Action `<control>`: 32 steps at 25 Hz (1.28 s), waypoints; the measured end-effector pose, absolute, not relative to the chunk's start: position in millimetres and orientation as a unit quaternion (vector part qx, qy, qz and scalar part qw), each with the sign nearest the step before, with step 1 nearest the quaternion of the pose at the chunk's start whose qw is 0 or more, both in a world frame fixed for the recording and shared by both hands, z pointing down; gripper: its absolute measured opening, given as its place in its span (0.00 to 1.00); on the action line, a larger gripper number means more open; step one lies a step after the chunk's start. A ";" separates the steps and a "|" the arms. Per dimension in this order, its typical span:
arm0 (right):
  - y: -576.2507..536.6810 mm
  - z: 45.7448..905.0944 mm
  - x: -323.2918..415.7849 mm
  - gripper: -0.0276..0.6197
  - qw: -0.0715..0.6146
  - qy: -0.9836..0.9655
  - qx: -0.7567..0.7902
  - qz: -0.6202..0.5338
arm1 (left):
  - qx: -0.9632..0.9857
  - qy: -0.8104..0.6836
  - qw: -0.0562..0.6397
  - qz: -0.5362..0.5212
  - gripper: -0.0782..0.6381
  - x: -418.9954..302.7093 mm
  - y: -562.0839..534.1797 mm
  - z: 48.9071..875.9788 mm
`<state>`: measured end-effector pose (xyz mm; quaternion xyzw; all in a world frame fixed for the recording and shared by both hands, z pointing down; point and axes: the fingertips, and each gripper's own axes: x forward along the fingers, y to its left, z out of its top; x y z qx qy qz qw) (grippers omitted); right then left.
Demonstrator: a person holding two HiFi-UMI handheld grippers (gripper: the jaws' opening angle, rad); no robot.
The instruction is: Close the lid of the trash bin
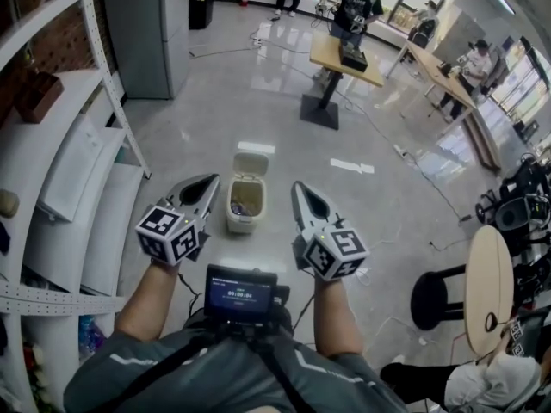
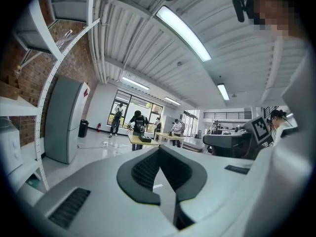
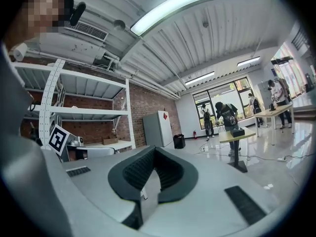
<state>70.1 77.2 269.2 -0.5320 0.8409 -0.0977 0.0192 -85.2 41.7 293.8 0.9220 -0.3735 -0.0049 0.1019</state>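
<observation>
A small cream trash bin (image 1: 244,205) stands on the grey floor ahead of me, its lid (image 1: 250,163) tipped up at the far side and the inside showing. My left gripper (image 1: 207,181) hovers just left of the bin, with its jaws together and nothing in them. On the other side, my right gripper (image 1: 300,188) is held the same way, shut and empty. Both are above floor level and clear of the bin. The left gripper (image 2: 159,150) and right gripper (image 3: 154,149) views look out across the room, and the bin is hidden in both.
White shelving (image 1: 77,188) runs along my left, with a grey cabinet (image 1: 148,28) behind it. A pedestal table (image 1: 343,63) with a person stands farther ahead. At the right are a round table (image 1: 488,289), a black stool (image 1: 439,295) and cables on the floor (image 1: 430,188).
</observation>
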 end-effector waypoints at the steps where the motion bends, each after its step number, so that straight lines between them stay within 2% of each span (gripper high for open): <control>1: 68.7 269.3 73.8 0.06 0.020 0.842 -0.529 -0.099 | 0.921 -0.379 0.096 -0.002 0.10 -82.4 33.8 292.3; 17: -58.9 260.3 147.3 0.06 0.038 0.865 -0.491 -0.099 | 0.908 -0.410 0.089 -0.008 0.10 -15.7 -72.8 269.1; 32: -133.0 272.3 148.9 0.06 0.024 0.862 -0.495 -0.108 | 0.908 -0.406 0.104 0.014 0.10 -11.0 -149.5 284.2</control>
